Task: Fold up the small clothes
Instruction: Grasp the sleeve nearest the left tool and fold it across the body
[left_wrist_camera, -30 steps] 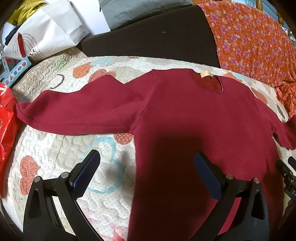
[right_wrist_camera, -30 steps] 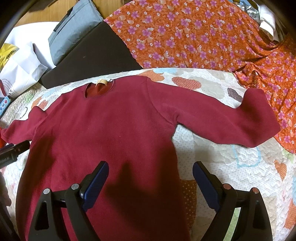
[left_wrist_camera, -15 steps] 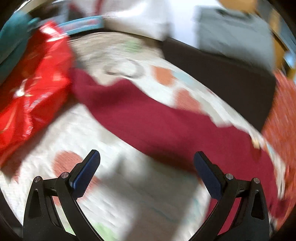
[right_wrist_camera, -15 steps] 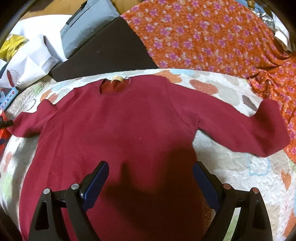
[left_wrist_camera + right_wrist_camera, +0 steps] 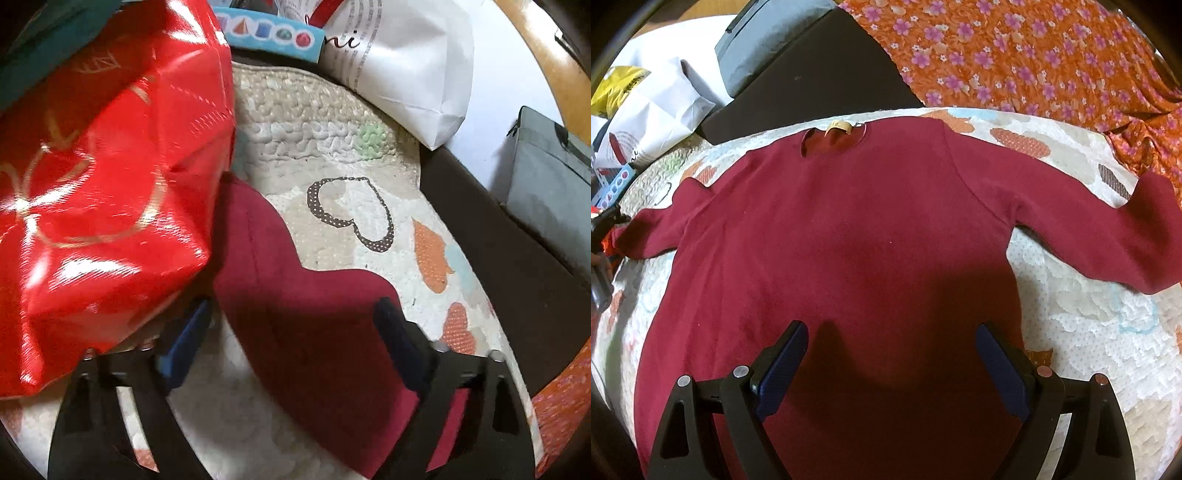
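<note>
My left gripper (image 5: pixel 291 328) is spread wide, straddling the cuff end of the dark red long-sleeved top (image 5: pixel 849 258); my right gripper (image 5: pixel 890 354) hangs released over its body. Judgement: pinch cuff near the hem, clear of the shiny red foil bag (image 5: pixel 99 184) touching it. Top lies flat on heart-patterned quilted cover (image 5: pixel 332 147); orange floral cloth (image 5: pixel 1015 55) behind.
</note>
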`<state>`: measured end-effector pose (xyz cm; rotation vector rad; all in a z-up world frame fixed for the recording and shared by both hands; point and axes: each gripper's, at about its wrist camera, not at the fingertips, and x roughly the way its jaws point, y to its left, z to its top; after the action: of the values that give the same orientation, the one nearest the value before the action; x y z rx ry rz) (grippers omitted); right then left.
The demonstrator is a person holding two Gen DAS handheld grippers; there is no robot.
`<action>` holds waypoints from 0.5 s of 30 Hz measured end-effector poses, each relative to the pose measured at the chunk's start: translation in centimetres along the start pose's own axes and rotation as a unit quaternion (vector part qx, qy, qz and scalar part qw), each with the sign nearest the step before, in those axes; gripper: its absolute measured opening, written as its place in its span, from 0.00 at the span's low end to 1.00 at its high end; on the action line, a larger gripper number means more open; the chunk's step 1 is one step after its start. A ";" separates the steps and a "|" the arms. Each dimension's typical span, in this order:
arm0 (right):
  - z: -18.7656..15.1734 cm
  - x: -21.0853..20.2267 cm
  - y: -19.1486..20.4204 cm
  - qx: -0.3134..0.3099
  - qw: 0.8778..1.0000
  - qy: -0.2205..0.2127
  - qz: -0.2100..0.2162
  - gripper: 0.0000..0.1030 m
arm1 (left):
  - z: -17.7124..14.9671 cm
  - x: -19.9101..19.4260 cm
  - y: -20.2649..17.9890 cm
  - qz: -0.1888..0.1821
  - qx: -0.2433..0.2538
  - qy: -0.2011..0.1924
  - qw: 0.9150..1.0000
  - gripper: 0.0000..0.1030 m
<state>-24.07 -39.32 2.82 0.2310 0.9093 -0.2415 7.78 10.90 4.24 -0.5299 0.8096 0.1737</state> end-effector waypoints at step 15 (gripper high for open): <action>0.9 -2.2 -0.8 0.021 0.999 -0.024 0.013 0.88 | -8.0 -12.8 -16.6 -0.280 0.166 0.040 0.945 0.15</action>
<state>-24.98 -40.11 5.01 0.2745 0.8544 -0.2419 -0.41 -6.74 15.37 -0.4298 0.7182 -0.5062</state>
